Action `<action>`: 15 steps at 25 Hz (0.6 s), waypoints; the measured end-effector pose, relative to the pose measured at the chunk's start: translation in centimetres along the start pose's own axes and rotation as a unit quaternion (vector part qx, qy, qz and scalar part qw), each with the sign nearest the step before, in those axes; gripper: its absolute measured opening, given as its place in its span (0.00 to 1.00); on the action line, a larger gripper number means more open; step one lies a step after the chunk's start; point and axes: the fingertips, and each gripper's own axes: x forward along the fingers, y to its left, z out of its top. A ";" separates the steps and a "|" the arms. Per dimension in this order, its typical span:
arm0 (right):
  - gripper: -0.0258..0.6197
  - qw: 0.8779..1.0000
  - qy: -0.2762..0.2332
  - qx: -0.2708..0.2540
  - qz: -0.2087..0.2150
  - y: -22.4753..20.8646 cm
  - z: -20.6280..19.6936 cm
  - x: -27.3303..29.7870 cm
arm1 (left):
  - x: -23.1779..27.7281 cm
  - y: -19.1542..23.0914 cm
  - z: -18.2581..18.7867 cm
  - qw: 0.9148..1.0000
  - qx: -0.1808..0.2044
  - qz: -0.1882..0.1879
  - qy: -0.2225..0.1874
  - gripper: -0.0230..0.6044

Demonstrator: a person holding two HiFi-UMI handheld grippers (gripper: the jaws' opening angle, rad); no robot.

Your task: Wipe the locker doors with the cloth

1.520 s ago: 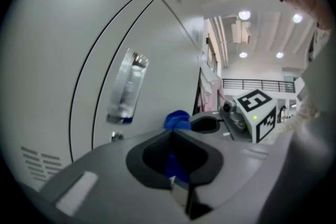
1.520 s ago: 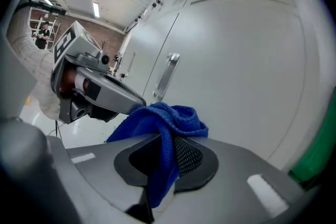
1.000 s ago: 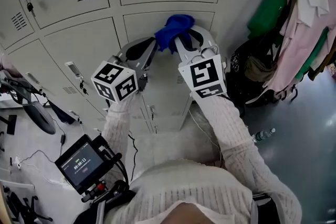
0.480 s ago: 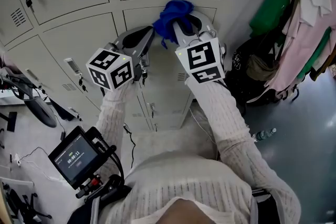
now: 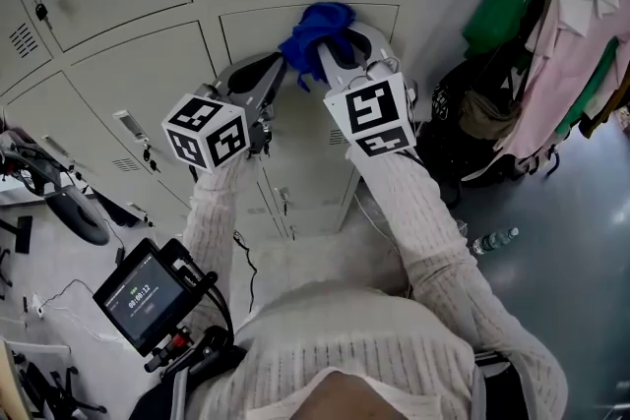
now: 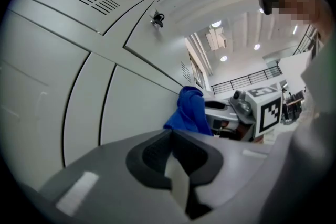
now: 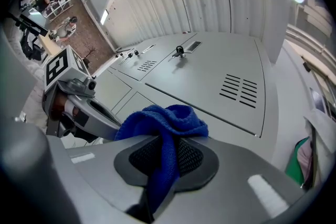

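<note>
R gripper w/ cloth slid up-left on locker door.

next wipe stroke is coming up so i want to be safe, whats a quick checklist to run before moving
1. Cloth gripped by right gripper: ok, jaws shut on it.
2. Cloth touching the locker door: ok, it seems pressed near the door's top edge.
3. Cloth spread flat: not ok, bunched up.
4. Left gripper clear of cloth: ok, shut, empty, just beside it.
5. Padlock on the door above out of the way: ok, well above the cloth.
</note>
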 end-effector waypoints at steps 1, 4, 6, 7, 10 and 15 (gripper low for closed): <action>0.12 1.000 0.003 0.003 0.000 0.2 -0.4 -0.1 | 0.0 -0.1 -0.3 1.000 -0.003 0.000 0.002 0.05; 0.12 1.000 0.014 0.013 0.001 0.8 -1.9 -0.6 | -0.1 -0.3 -1.2 1.000 -0.011 0.001 0.009 0.05; 0.12 0.999 0.025 0.020 0.005 1.6 -3.3 -1.0 | -0.2 -0.6 -2.1 1.000 -0.018 0.002 0.015 0.05; 0.12 0.999 0.033 0.024 0.008 2.1 -4.1 -1.3 | -0.3 -0.8 -2.7 1.000 -0.023 0.001 0.019 0.05; 0.12 0.998 0.056 0.033 0.020 3.6 -6.3 -1.6 | -0.5 -1.4 -4.7 0.999 -0.040 -0.002 0.034 0.05; 0.12 0.995 0.080 0.050 0.032 5.4 -9.0 -1.9 | -0.9 -2.1 -8.2 0.996 -0.071 -0.011 0.060 0.05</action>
